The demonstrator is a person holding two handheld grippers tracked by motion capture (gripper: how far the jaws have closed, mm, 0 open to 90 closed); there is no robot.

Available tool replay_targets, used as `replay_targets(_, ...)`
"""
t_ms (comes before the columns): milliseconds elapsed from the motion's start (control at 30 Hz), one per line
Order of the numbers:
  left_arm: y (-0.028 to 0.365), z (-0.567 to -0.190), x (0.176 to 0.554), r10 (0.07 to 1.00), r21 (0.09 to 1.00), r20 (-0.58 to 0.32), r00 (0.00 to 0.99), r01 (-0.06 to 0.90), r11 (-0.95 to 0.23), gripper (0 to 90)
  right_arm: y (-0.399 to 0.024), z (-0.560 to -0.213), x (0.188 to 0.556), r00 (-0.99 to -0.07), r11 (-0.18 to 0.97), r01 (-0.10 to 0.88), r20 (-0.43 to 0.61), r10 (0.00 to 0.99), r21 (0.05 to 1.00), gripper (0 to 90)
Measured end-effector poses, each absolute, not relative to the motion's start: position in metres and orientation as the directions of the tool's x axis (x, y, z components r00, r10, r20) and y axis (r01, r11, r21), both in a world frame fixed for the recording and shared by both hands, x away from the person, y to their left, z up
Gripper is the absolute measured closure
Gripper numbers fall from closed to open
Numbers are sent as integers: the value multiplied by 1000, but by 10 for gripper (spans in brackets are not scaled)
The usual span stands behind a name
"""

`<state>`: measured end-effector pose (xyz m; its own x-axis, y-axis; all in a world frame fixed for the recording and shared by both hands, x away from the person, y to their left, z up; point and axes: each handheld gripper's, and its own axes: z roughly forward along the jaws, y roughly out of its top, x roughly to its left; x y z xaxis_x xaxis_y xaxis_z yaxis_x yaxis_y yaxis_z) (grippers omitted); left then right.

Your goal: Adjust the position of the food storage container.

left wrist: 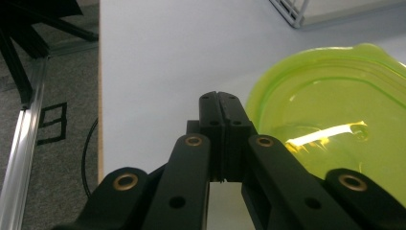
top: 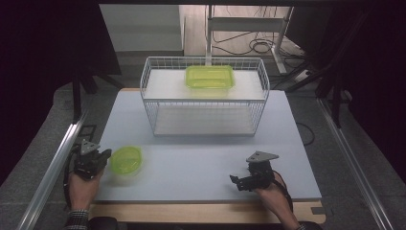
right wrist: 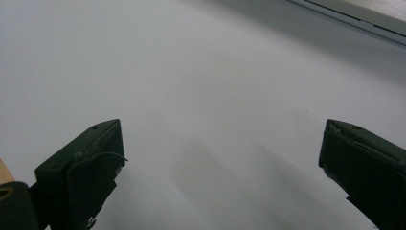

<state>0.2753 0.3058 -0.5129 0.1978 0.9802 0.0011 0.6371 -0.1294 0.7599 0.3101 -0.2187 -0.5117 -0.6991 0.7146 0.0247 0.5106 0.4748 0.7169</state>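
A round translucent green bowl (top: 127, 160) sits on the grey table (top: 201, 163) near its front left corner. My left gripper (top: 106, 154) is just left of the bowl. In the left gripper view its black jaws are pressed together (left wrist: 220, 103) with nothing between them, and the bowl's rim (left wrist: 330, 110) lies right beside them on the right. My right gripper (top: 236, 183) rests near the front right of the table. Its jaws stand wide apart (right wrist: 220, 158) over bare tabletop. A rectangular green container (top: 209, 76) lies on the upper level of a white wire rack (top: 148, 103).
The wire rack stands across the back middle of the table. A metal rail (top: 52, 167) runs along the floor left of the table. A wooden strip (top: 206, 212) edges the table's front. Cables and a stand's legs (top: 268, 45) lie on the floor behind.
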Motion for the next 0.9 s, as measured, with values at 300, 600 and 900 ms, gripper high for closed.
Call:
replay_targets(300, 285, -512, 276, 975, 757, -3, 224, 637, -144, 900, -217, -513, 310, -706, 490, 509, 18, 708, 708, 17)
replay_targets(600, 244, -509, 283, 949, 758, -28, 314, 626, -184, 900, -217, -514, 310, -708, 495, 511, 17, 706, 703, 17)
replay_targets(900, 216, -508, 289, 918, 760, -57, 392, 614, -214, 900, -216, -515, 310, -708, 501, 510, 11, 706, 699, 19)
